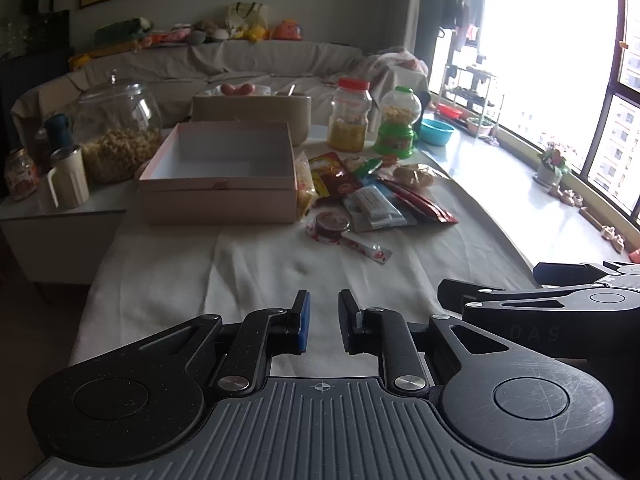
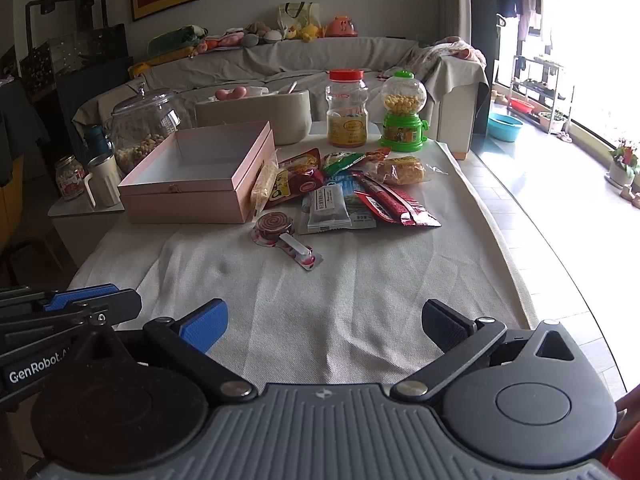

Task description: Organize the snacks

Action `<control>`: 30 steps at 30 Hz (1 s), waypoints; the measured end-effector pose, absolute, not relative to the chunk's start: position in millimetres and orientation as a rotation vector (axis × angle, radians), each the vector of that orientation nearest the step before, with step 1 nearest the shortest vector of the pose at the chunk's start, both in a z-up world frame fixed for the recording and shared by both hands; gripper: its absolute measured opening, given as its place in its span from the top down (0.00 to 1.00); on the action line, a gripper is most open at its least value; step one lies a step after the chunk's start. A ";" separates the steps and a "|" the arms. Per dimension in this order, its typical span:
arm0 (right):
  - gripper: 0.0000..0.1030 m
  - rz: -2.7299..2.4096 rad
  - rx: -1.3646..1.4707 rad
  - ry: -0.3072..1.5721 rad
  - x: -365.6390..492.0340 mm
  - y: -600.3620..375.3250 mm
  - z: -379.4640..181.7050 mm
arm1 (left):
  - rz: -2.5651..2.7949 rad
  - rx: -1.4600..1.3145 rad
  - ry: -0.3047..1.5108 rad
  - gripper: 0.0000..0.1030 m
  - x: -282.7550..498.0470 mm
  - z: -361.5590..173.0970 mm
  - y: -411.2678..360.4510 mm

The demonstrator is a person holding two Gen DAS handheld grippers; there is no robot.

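Note:
An open, empty pink box (image 1: 216, 176) (image 2: 192, 176) stands on the white-clothed table. To its right lies a pile of snack packets (image 1: 372, 196) (image 2: 344, 196), with a wrapped bread roll (image 1: 418, 174) (image 2: 402, 171) at the far side. A wrapped spiral lollipop (image 1: 332, 226) (image 2: 274, 226) lies nearest me. My left gripper (image 1: 323, 320) hovers over bare cloth well short of the snacks, shut to a narrow gap with nothing in it. My right gripper (image 2: 324, 324) stands wide open and empty beside it, also over bare cloth.
Behind the snacks stand a red-lidded jar (image 1: 349, 120) (image 2: 346, 110) and a green candy dispenser (image 1: 398, 124) (image 2: 402, 112). A beige container (image 2: 260, 114) sits behind the box. A glass jar (image 2: 140, 128) and a mug (image 2: 102, 180) stand on a side table at left.

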State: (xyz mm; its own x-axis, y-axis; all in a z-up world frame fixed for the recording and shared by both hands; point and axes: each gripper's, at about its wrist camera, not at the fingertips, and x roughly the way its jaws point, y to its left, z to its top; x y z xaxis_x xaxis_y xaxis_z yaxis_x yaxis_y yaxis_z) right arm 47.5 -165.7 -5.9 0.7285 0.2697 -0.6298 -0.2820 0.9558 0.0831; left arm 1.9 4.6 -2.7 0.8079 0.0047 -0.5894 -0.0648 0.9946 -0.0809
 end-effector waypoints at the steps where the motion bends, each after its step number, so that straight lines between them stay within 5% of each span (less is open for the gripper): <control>1: 0.00 0.304 -0.019 0.691 47.6 -165.6 -5.9 | 0.037 -0.099 0.629 0.81 1.8 -2.9 4.5; 30: 0.00 0.308 -0.018 0.692 46.8 -166.0 -6.9 | 0.036 -0.105 0.629 0.81 2.0 -6.2 1.3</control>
State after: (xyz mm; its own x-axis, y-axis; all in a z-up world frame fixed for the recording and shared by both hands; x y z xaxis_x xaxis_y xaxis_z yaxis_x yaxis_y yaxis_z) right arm 46.8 -166.0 -6.9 0.7265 0.2735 -0.6304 -0.2854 0.9546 0.0852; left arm 2.0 1.3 -6.2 0.8081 0.0015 -0.5890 -0.0656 0.9940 -0.0875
